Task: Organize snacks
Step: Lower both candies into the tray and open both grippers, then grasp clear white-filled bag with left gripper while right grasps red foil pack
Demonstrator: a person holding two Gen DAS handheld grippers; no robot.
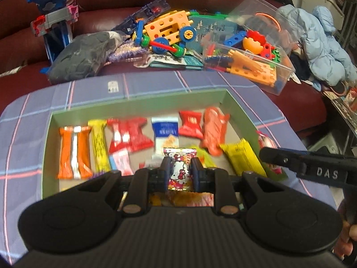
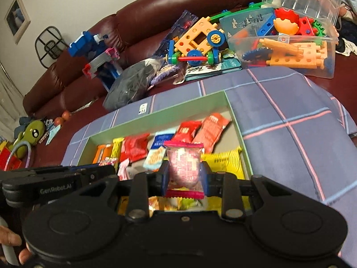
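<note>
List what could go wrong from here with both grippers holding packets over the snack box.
1. The left gripper pinches the Hello Kitty packet across its middle; squeezing might crush what is inside.
2. The right gripper holds a pink packet close beside the left one, so they could bump when lowering.
3. The green box already looks crowded near the front; a dropped packet may land on others, such as the yellow packet.

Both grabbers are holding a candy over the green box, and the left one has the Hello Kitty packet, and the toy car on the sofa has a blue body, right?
Almost. The toy car has an orange body; only its wheels are blue, as the right wrist view shows. The rest holds: the left gripper pinches the Hello Kitty packet and the right gripper holds a pink candy packet over the green box.
</note>
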